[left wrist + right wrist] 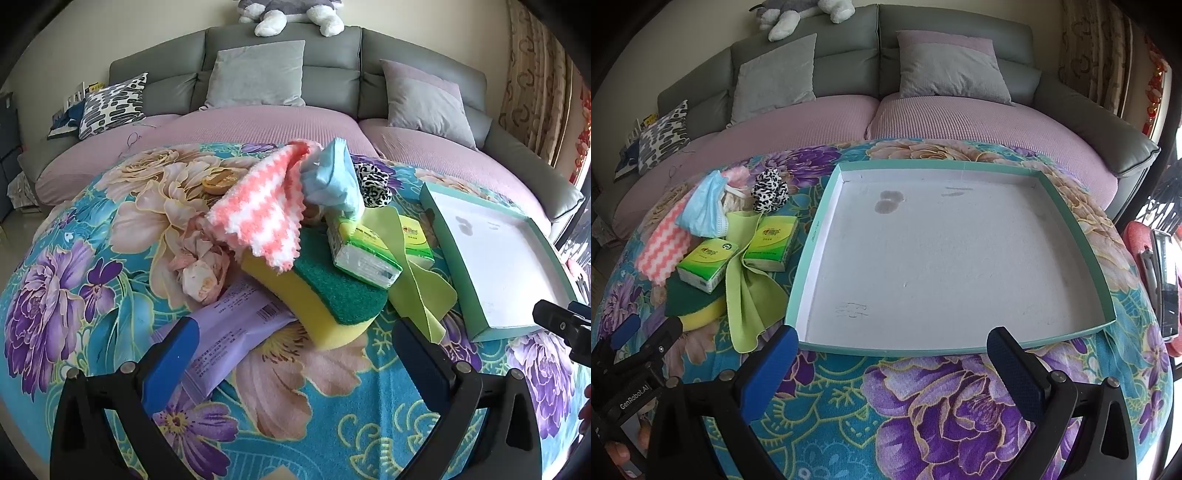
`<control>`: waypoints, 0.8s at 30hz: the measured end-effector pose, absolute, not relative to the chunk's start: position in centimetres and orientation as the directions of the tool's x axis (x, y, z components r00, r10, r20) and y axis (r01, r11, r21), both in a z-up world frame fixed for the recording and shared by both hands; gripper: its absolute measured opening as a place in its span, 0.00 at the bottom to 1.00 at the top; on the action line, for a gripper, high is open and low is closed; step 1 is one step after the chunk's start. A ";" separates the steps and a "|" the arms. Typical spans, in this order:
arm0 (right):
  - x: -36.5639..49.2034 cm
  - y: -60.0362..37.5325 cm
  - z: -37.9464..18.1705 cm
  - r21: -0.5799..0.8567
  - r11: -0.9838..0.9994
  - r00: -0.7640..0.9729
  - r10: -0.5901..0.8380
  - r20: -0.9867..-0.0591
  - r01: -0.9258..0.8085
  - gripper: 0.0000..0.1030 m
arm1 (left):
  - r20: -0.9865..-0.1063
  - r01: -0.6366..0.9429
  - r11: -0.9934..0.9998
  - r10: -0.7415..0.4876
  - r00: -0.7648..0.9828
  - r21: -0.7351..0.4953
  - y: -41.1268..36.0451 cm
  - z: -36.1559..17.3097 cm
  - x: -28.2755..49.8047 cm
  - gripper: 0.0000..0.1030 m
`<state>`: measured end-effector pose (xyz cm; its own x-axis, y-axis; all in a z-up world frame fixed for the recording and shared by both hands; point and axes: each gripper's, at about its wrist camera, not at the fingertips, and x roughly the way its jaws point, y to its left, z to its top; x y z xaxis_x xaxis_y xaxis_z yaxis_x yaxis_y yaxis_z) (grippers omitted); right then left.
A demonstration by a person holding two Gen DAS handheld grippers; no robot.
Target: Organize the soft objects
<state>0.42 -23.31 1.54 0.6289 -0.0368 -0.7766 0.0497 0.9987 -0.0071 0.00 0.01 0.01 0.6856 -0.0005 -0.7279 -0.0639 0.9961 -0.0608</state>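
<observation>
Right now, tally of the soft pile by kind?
Tissue packs: 2
Cloths, pink-white and green: 2
Sponge: 1
Mask: 1
Scrunchie: 1
Purple packet: 1
Crumpled pink wrapper: 1
Total: 9

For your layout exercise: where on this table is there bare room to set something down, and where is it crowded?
Free: the whole tray, nothing in it, and the cloth strip between its near rim and the right tongs. Crowded: left of the tray, where sponge, tissue packs and cloths overlap.
</observation>
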 end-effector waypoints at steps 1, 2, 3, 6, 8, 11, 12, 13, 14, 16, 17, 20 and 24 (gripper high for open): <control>0.4 -23.3 1.6 -0.009 0.999 0.629 -0.039 -0.777 0.051 1.00 | -0.728 -0.064 0.996 0.001 0.686 -0.060 0.0 0.0 0.0 1.00; 0.4 -23.3 1.6 -0.010 0.999 0.628 -0.041 -0.777 0.051 1.00 | -0.728 -0.065 0.996 0.001 0.685 -0.060 -0.1 0.1 0.1 1.00; 0.4 -23.4 1.7 -0.012 0.999 0.629 -0.042 -0.776 0.052 1.00 | -0.728 -0.065 0.996 0.001 0.686 -0.060 0.0 0.1 0.1 1.00; 0.4 -23.4 1.8 -0.014 0.998 0.630 -0.045 -0.776 0.054 1.00 | -0.727 -0.066 0.996 0.000 0.687 -0.063 0.2 0.2 0.1 1.00; 0.4 -23.4 1.8 -0.017 0.998 0.628 -0.047 -0.777 0.055 1.00 | -0.726 -0.067 0.996 0.000 0.688 -0.064 0.4 0.2 0.1 1.00; 0.4 -23.3 1.9 -0.018 0.998 0.628 -0.048 -0.777 0.054 1.00 | -0.726 -0.065 0.996 -0.001 0.687 -0.063 0.3 0.4 0.0 1.00; 0.4 -23.4 1.9 -0.018 0.998 0.628 -0.048 -0.777 0.054 1.00 | -0.726 -0.065 0.996 -0.001 0.688 -0.063 0.3 0.4 -0.1 1.00; 0.4 -23.3 1.9 -0.019 0.998 0.628 -0.048 -0.777 0.054 1.00 | -0.728 -0.066 0.996 0.001 0.686 -0.060 0.2 0.4 0.0 1.00; 0.4 -23.3 1.9 -0.019 0.998 0.628 -0.048 -0.777 0.053 1.00 | -0.727 -0.066 0.996 0.001 0.687 -0.060 0.2 0.4 0.0 1.00; 0.3 -23.2 1.9 -0.022 0.998 0.629 -0.049 -0.776 0.051 1.00 | -0.725 -0.067 0.996 0.002 0.689 -0.061 0.1 0.6 0.0 1.00; 0.3 -23.2 2.0 -0.023 0.999 0.629 -0.049 -0.776 0.050 1.00 | -0.723 -0.068 0.996 0.000 0.691 -0.066 0.1 0.7 0.0 1.00; 0.4 -23.0 2.0 -0.027 0.999 0.629 -0.051 -0.776 0.047 1.00 | -0.721 -0.071 0.995 -0.005 0.693 -0.075 0.3 0.7 0.0 1.00; 0.4 -23.0 2.0 -0.030 0.999 0.627 -0.052 -0.777 0.045 1.00 | -0.726 -0.074 0.994 -0.006 0.687 -0.078 0.5 0.5 0.0 1.00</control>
<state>0.39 -22.97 1.97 0.6270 -0.0517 -0.7773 0.0454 0.9985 -0.0298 0.04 0.48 0.55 0.6874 -0.0060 -0.7262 -0.0737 0.9942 -0.0779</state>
